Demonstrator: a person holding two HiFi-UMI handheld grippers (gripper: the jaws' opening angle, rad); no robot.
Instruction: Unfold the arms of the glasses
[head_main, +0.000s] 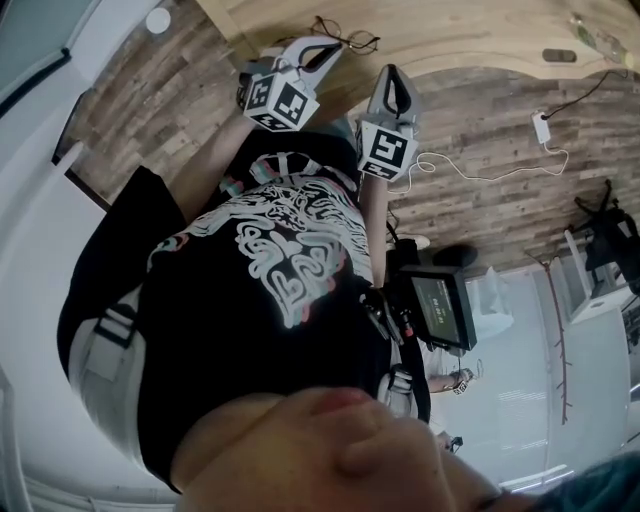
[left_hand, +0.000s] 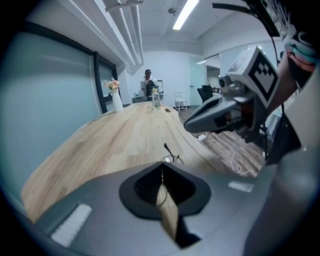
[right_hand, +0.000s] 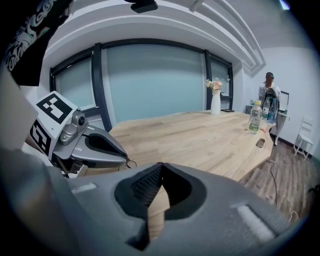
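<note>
Two grippers: both shut tight.
Left gripper (left_hand: 161, 167): pinches the thin wire glasses (left_hand: 172, 158) at its tip.
Right gripper (right_hand: 160, 172): holds nothing, at 3 o'clock of the left one.
Glasses: at 12 o'clock in the head view, near the wooden worktop's (left_hand: 125, 135) edge.

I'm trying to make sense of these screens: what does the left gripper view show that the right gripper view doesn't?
Only the left gripper view: the right gripper seen from the side, a ceiling light strip, and a white cable on the floor.

Only the right gripper view: the left gripper seen from outside.

Both: the wooden table, the thin glasses at the left gripper's closed tip, a vase of flowers, and a person at the far end.
</note>
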